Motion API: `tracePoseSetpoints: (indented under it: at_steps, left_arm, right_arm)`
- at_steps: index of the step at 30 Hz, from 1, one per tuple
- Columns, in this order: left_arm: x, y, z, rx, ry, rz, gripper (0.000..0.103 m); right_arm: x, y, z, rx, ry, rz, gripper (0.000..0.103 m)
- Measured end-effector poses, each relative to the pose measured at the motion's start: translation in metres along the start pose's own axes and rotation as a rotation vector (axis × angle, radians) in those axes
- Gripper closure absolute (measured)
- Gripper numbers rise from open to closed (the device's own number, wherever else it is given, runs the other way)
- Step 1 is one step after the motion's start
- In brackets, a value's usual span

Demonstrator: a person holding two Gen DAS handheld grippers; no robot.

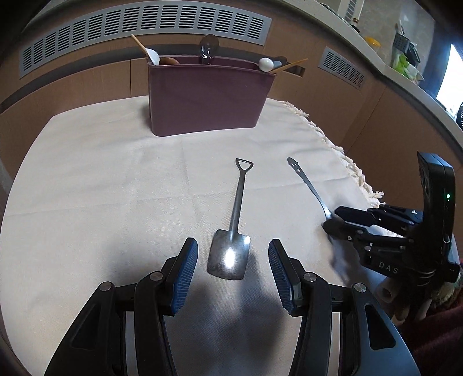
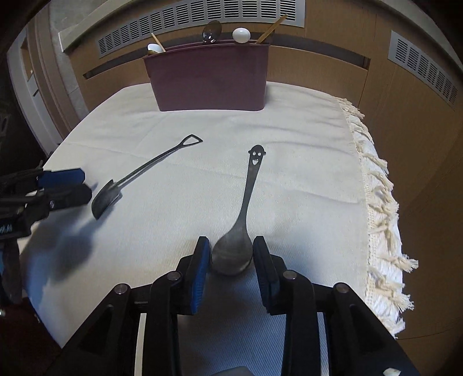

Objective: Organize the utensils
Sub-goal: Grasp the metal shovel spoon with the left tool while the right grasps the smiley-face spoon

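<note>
- Far left of the scene, your left gripper hung over the cream tablecloth with its jaws spread wide, nothing clamped. The blue pads sat either side of the shovel-shaped spoon, with cloth showing in the gaps, so no contact as far as I could tell.
- That shovel-shaped spoon lay flat, blade toward you and the triangular loop handle pointing up at the holder. From the right wrist view it sat well left of the other spoon, angled, with your left gripper just beside its blade.
- At the back, about the middle, the maroon utensil holder stood upright on the cloth in front of the wood panel with the grey vents. It already had stuff sticking out: a white spoon with a wooden stick at the left end, a metal spoon in the middle, another white spoon and a stick at the right.
- Moving right, the smiley-face spoon lay flat, face end pointing at the holder, bowl toward you.
- Your right gripper had its jaws partly parted around that bowl. They sat really close on both sides, but I couldn't tell whether the pads actually touched it.
- Right edge: the cloth's fringe hung off the table.
</note>
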State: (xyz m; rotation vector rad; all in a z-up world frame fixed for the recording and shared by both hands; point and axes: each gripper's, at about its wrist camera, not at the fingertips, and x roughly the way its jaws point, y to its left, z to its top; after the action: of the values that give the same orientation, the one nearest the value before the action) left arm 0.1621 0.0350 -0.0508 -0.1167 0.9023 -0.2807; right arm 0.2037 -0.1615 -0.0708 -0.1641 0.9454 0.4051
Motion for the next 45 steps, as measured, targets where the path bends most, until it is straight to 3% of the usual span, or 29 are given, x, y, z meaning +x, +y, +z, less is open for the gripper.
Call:
tracePoseSetpoints:
  at_steps: [7, 11, 18, 21, 25, 27, 28, 33, 37, 40, 45]
  left_arm:
    - [0.003, -0.001, 0.002, -0.002, 0.013, -0.002, 0.051]
    - [0.005, 0.001, 0.003, -0.016, 0.02, 0.0, 0.051]
    - [0.009, 0.003, 0.005, -0.024, 0.033, 0.002, 0.051]
    - [0.015, 0.004, 0.009, -0.023, 0.06, -0.018, 0.051]
    - [0.024, 0.0, 0.022, 0.024, 0.073, -0.007, 0.052]
    - [0.034, 0.0, 0.035, 0.028, 0.1, -0.003, 0.06]
    - [0.038, 0.001, 0.04, 0.023, 0.117, -0.017, 0.07]
    - [0.071, -0.005, 0.06, 0.056, 0.195, -0.006, 0.077]
    - [0.085, -0.016, 0.072, 0.113, 0.206, 0.018, 0.086]
    - [0.091, -0.018, 0.08, 0.122, 0.2, 0.024, 0.097]
    - [0.064, -0.012, 0.085, 0.057, 0.1, -0.029, 0.098]
  right_arm:
    - [-0.004, -0.001, -0.001, -0.019, -0.009, -0.022, 0.076]
    - [-0.024, -0.011, 0.007, 0.003, -0.074, -0.03, 0.076]
    - [-0.078, -0.031, 0.041, 0.048, -0.261, -0.04, 0.077]
    - [-0.089, -0.037, 0.052, 0.072, -0.289, -0.003, 0.078]
    - [-0.092, -0.037, 0.059, 0.08, -0.298, 0.018, 0.091]
    - [-0.09, -0.036, 0.06, 0.074, -0.298, 0.019, 0.091]
    - [-0.089, -0.036, 0.06, 0.075, -0.298, 0.023, 0.091]
    - [-0.088, -0.041, 0.055, 0.081, -0.305, 0.051, 0.091]
    - [-0.088, -0.049, 0.056, 0.094, -0.3, 0.069, 0.091]
    - [-0.088, -0.048, 0.057, 0.078, -0.298, 0.078, 0.091]
    - [-0.076, -0.05, 0.054, 0.08, -0.256, 0.055, 0.09]
